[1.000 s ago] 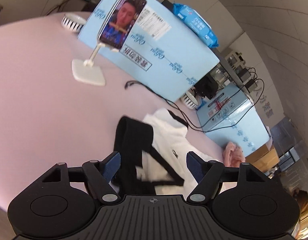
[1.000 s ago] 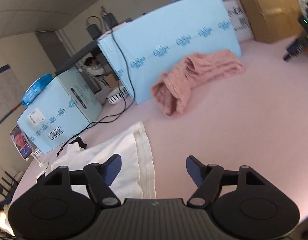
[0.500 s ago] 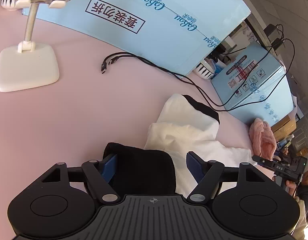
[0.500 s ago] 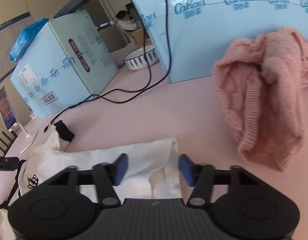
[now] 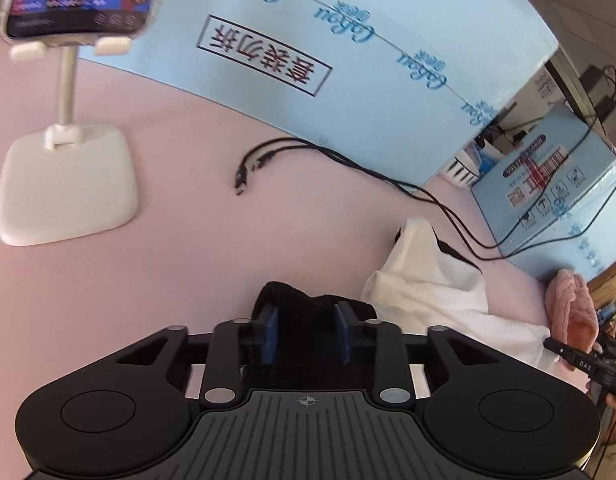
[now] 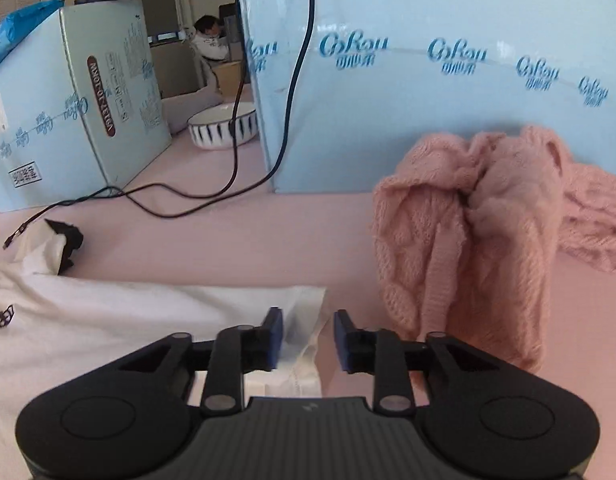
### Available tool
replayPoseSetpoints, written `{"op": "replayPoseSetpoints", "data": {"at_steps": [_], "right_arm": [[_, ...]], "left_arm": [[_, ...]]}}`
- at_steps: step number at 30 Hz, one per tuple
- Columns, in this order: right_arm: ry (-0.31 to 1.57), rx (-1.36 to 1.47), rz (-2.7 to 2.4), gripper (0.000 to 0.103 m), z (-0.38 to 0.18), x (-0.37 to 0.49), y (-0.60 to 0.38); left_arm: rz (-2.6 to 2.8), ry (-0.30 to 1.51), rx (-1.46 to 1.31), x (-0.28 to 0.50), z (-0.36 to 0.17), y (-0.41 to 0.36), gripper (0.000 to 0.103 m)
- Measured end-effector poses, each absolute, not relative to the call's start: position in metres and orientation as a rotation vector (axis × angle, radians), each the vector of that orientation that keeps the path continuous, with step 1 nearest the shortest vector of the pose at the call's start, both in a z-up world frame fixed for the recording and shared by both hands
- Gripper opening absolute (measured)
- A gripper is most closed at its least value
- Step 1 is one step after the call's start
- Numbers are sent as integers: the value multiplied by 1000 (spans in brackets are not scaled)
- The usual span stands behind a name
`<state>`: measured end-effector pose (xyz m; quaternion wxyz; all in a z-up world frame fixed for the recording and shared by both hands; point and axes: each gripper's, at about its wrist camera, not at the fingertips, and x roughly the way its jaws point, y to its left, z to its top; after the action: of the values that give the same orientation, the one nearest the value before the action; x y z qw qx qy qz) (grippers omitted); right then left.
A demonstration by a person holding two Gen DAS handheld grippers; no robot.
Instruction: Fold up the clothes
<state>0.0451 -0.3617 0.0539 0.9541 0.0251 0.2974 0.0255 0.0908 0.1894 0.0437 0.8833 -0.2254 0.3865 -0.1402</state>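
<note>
At the bottom centre of its view, our left gripper (image 5: 307, 334) pinches the black sleeve (image 5: 308, 308) of the white garment (image 5: 428, 288). Our right gripper (image 6: 307, 338) straddles the garment's hem (image 6: 308, 320), fingers narrowed and probably gripping it. Right of centre lies a pink sweater (image 6: 488, 220); at upper left, a phone stand (image 5: 66, 188).

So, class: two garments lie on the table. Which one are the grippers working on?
The white garment with black trim, between both grippers' fingers. The pink knitted sweater lies crumpled and untouched beside the blue box.
</note>
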Motion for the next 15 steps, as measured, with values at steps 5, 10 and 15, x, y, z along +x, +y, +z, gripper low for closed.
{"op": "replayPoseSetpoints", "data": {"at_steps": [5, 10, 15], "right_arm": [[577, 107, 393, 70, 93, 51, -323], [728, 140, 581, 71, 75, 100, -228], [852, 240, 490, 71, 36, 157, -181]], "left_arm": [[-434, 620, -356, 38, 81, 176, 61], [-667, 823, -334, 15, 43, 127, 64], [-692, 878, -388, 3, 13, 127, 64]]}}
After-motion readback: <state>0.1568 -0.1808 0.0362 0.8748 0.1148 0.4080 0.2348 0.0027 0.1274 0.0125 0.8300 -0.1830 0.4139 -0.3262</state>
